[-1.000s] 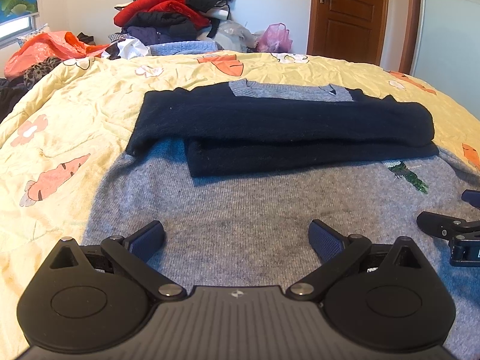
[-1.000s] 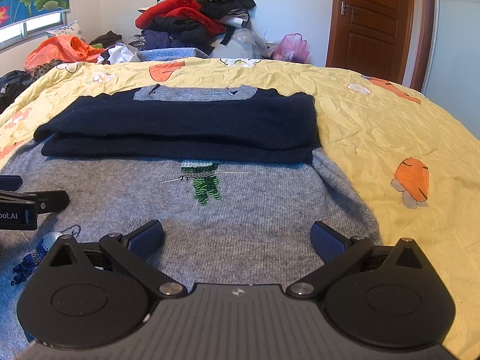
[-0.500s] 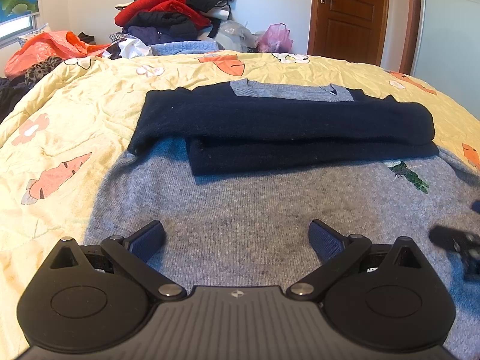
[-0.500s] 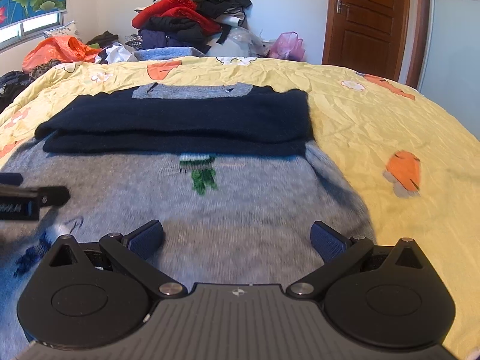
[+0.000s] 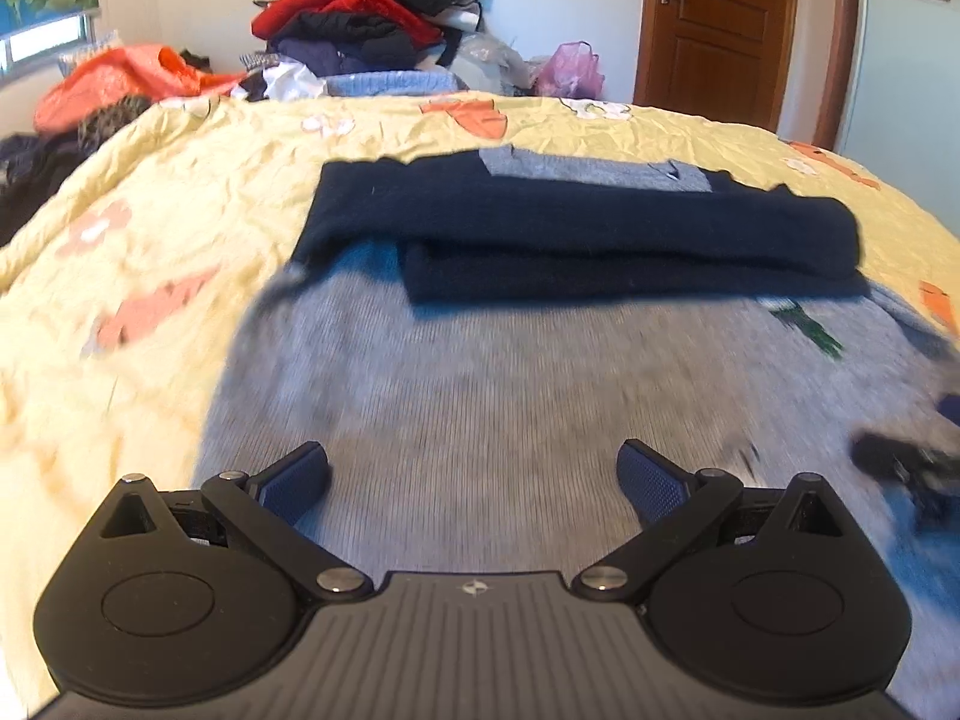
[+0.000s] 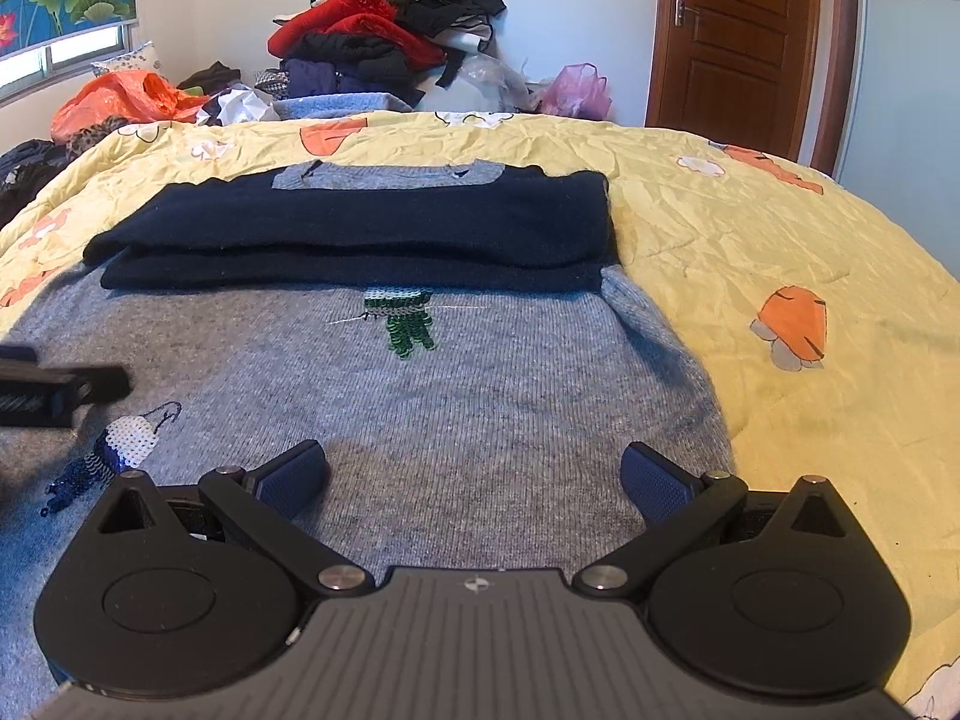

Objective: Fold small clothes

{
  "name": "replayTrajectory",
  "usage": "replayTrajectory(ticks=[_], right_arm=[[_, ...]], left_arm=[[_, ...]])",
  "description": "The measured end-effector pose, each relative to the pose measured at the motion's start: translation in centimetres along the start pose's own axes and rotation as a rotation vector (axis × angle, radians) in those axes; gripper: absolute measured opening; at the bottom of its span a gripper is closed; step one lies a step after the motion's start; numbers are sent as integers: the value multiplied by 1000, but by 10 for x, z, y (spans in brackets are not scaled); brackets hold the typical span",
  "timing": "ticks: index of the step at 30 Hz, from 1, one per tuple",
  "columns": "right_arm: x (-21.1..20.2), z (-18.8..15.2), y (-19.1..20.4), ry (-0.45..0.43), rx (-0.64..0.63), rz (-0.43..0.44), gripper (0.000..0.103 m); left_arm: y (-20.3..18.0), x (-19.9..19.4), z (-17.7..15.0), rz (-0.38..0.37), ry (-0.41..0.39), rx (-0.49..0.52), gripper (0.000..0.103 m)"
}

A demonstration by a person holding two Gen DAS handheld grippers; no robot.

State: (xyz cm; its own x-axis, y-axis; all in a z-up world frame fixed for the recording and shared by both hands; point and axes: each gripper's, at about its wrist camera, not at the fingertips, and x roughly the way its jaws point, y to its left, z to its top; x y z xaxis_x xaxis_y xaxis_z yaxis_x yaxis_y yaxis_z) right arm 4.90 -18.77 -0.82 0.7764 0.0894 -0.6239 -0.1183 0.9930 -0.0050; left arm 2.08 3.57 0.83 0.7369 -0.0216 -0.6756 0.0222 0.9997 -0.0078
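Observation:
A grey knit sweater [image 5: 510, 384] lies flat on the bed, its dark navy sleeves [image 5: 570, 234] folded across the chest. It also shows in the right wrist view [image 6: 420, 396], with the sleeves [image 6: 360, 228] and green bead decoration [image 6: 408, 324]. My left gripper [image 5: 474, 480] is open and empty over the sweater's lower left part. My right gripper [image 6: 474, 480] is open and empty over the lower right part. Each gripper shows at the edge of the other's view: the right one [image 5: 906, 468] and the left one [image 6: 54, 390].
The yellow bedspread [image 6: 780, 228] with orange prints covers the bed. A pile of clothes [image 6: 384, 36] and an orange bag [image 6: 120, 96] sit at the far side. A wooden door [image 6: 738, 30] stands at the back right.
Both grippers have moved slightly forward and lower over the sweater's hem area; the left view is blurred by motion. Both stay open. The sweater has not moved.

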Motion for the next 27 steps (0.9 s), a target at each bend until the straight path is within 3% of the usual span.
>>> replayTrajectory(ticks=[6, 13, 17, 20, 27], right_arm=[[0, 0, 0, 0, -1, -1, 103], [-1, 0, 0, 3, -1, -3, 103], [-15, 0, 3, 74, -11, 18, 103], [-31, -24, 11, -5, -66, 39, 103], [-31, -26, 9, -4, -38, 33, 103]], left_arm=[[2, -28, -28, -32, -29, 50, 103], [3, -21, -23, -24, -29, 32, 103], [4, -21, -23, -30, -29, 29, 103], [4, -22, -23, -30, -30, 28, 103], [4, -21, -22, -28, -31, 25, 103]])
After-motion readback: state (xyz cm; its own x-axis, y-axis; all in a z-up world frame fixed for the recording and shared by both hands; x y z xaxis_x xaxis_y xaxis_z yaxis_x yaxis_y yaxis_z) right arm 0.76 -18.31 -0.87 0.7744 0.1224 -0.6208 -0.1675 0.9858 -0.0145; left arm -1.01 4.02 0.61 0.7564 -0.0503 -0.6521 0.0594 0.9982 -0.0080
